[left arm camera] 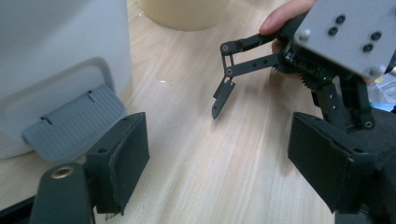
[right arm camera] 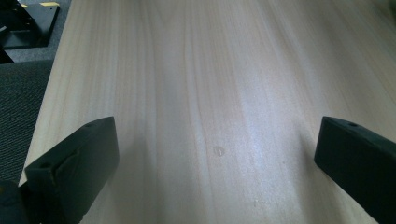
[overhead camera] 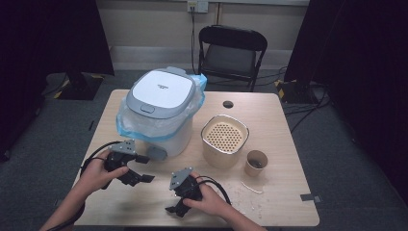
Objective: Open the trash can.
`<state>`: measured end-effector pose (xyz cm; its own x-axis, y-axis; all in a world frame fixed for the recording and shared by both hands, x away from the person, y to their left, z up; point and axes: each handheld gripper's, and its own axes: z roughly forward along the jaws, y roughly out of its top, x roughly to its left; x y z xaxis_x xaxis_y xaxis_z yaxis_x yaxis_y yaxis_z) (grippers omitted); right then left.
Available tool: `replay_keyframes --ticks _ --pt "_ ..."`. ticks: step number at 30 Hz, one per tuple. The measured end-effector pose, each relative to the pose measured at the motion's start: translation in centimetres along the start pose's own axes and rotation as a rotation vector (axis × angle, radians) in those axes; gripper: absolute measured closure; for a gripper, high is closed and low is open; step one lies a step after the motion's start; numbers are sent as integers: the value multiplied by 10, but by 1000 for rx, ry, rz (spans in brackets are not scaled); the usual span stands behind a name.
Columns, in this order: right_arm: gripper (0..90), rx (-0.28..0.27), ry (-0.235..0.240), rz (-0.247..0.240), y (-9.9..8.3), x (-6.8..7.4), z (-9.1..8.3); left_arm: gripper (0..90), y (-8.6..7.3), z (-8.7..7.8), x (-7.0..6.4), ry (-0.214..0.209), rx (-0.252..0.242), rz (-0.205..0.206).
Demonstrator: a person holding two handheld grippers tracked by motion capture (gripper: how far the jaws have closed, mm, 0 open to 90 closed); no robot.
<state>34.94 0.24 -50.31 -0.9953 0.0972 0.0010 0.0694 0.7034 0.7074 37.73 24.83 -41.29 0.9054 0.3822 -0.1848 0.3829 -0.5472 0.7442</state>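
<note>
**Two open grippers hover over the near half of a wooden table**

A person's hands hold a gripper each above the front of a pale wooden table (overhead camera: 284, 125). The left gripper (overhead camera: 144, 177) sits just in front of a white bin (overhead camera: 161, 113) with a grey-and-white lid and a blue-edged plastic liner bulging out under that lid. Its jaws stand wide apart with nothing between them — in the left gripper view they frame bare wood, and the bin's grey foot pedal (left arm camera: 74, 123) lies just beyond the jaw on that view's left side, close to it but apart.

The right gripper (overhead camera: 174, 208) is held nearer the table's front edge, to the right of the left one and a little closer to the person. Its jaws are also spread wide and empty; in the right gripper view they flank plain tabletop, with dark carpet showing past the table's edge at the upper left. The left gripper view catches this second gripper from the side, its thin linkage arms splayed and a fingertip resting on its body.

Farther right on the table stands a beige container (overhead camera: 224, 140) with a perforated top, and just beside it a small paper cup (overhead camera: 256, 162). White crumbs (overhead camera: 250, 188) lie scattered in front of the cup. A black folding chair (overhead camera: 232, 53) stands behind the table.
</note>
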Motion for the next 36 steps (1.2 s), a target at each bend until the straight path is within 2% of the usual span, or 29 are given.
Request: replay_keyframes --ticks 7,9,13,15,20,30,36 --pt "0 -1 0 -3 0 0 0 202 14 -15 1 6 0 -4" --pt "0 -4 -1 -7 0 0 0 203 18 -19 0 2 -13 -13" --pt "0 -5 -3 -6 0 0 0 202 27 -28 0 9 -19 -19" --pt "0 -5 -3 -6 0 0 0 203 30 -31 0 27 -13 -22" --pt "0 -6 -2 -6 0 0 0 203 39 -39 1 30 -34 -35" --pt "0 -6 -2 -5 0 0 0 210 53 -50 -2 33 -27 -19" --pt "0 -5 -3 -6 0 0 0 224 61 -56 -2 27 -40 -35"
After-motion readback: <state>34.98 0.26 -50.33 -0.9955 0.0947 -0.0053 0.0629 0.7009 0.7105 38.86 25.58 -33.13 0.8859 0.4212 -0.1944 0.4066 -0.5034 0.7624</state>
